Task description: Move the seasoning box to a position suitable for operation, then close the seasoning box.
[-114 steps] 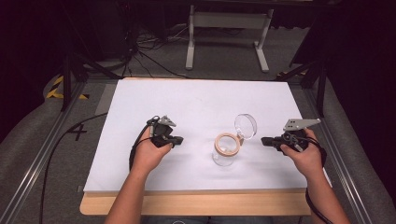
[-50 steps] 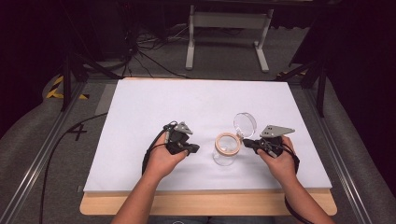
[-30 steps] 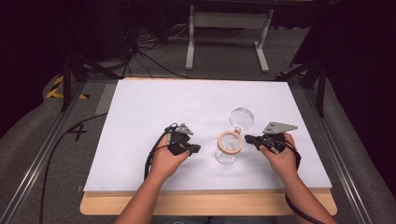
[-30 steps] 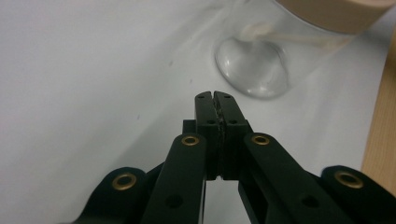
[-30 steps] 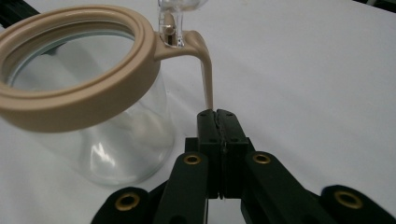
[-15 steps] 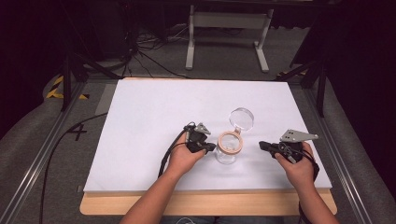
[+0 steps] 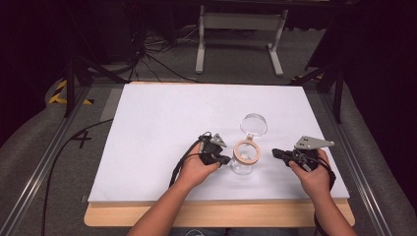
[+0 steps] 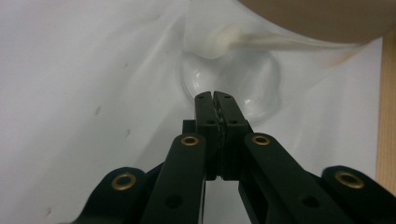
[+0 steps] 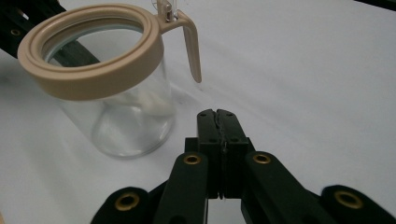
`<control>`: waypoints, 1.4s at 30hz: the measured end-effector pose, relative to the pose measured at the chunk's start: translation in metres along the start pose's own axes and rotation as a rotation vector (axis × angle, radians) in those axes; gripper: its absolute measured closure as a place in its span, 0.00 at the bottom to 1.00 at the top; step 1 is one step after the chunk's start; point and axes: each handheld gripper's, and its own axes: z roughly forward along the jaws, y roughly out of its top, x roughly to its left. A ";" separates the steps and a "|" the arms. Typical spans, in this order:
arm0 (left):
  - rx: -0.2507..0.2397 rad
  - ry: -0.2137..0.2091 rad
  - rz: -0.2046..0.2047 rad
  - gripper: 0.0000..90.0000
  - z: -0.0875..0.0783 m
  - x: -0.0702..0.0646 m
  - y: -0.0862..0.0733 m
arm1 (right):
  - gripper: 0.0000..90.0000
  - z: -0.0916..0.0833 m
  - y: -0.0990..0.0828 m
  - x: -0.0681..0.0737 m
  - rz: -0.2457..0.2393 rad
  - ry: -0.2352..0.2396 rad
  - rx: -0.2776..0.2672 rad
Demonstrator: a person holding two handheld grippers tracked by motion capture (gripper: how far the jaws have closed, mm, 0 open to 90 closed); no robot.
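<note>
A glass jar (image 7: 244, 160) stands near the table's (image 7: 162, 118) front edge, lid (image 7: 253, 124) apparently flipped back. The left gripper (image 7: 222, 160) touches its side, the right gripper (image 7: 276, 153) sits just beside it, both with jaws closed and empty.

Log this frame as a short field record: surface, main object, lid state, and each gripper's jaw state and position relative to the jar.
surface: white sheet on a wooden table
main object: clear glass jar with a beige rim, upright
lid: clear hinged lid open, swung to the jar's far side
left gripper: jaws shut, tips at the jar's left side
right gripper: jaws shut, to the jar's right, apart from it
jar contents: cannot tell
</note>
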 end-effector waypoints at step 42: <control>-0.194 0.035 -0.008 0.95 -0.062 0.005 0.036 | 1.00 -0.030 0.026 0.015 -0.046 0.117 -0.044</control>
